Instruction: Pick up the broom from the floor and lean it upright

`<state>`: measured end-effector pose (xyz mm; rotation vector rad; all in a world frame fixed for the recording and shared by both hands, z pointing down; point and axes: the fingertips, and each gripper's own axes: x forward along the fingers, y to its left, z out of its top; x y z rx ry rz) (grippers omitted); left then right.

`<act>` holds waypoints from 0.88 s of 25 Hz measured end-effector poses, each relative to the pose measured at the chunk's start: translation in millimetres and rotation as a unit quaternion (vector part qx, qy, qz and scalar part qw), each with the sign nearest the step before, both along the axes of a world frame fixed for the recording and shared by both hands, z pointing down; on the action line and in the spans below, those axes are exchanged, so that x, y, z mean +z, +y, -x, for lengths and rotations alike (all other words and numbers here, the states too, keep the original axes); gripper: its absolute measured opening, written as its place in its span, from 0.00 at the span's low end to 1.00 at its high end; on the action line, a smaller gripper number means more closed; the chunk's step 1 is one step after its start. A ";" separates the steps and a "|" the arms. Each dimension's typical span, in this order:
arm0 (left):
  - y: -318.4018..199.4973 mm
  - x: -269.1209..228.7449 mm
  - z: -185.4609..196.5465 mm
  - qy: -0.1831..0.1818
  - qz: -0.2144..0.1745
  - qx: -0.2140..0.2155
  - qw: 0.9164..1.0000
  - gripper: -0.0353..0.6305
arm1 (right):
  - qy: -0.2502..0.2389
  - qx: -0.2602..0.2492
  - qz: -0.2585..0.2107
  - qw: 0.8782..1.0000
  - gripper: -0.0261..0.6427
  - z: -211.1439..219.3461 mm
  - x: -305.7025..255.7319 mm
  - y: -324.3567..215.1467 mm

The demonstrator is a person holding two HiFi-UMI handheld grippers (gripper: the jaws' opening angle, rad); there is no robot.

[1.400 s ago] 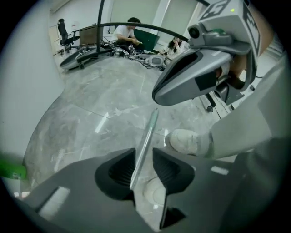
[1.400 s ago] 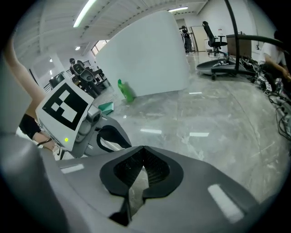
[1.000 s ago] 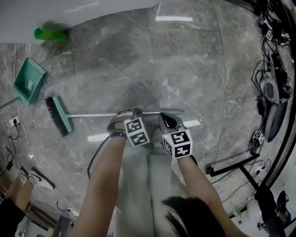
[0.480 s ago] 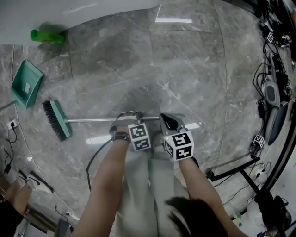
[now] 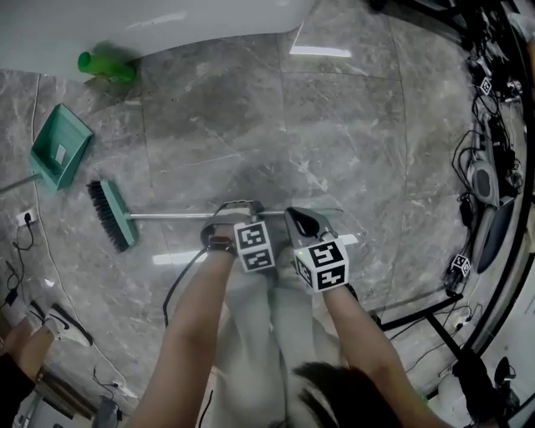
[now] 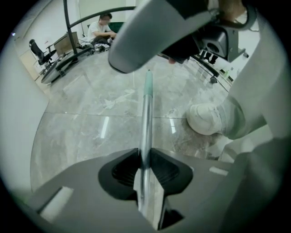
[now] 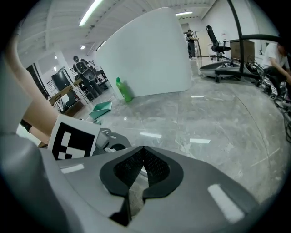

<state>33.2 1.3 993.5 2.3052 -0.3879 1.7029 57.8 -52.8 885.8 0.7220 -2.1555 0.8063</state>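
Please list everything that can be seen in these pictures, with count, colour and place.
broom: one, green head, black bristles, metal handle; lying on the floor
dustpan: one, green; on the floor beyond the broom head
bottle: one, green; by the white partition
cables: several, black; right edge
floor: grey marble
left gripper: one, grey; jaws have just been closing, pressed on the broom handle
right gripper: one, grey; jaws together, beside the left gripper
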 end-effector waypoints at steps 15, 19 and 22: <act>-116.3 -162.7 80.4 0.041 -0.126 -0.151 0.980 0.16 | -0.061 -0.071 -0.088 0.992 0.04 71.8 -165.6 -64.1; -148.2 -207.7 115.0 0.050 -0.154 -0.211 0.964 0.16 | -0.065 -0.082 -0.098 0.990 0.04 90.5 -198.3 -79.9; -169.1 -235.9 141.6 0.059 -0.168 -0.258 0.950 0.16 | -0.066 -0.091 -0.100 0.989 0.04 104.0 -216.9 -88.2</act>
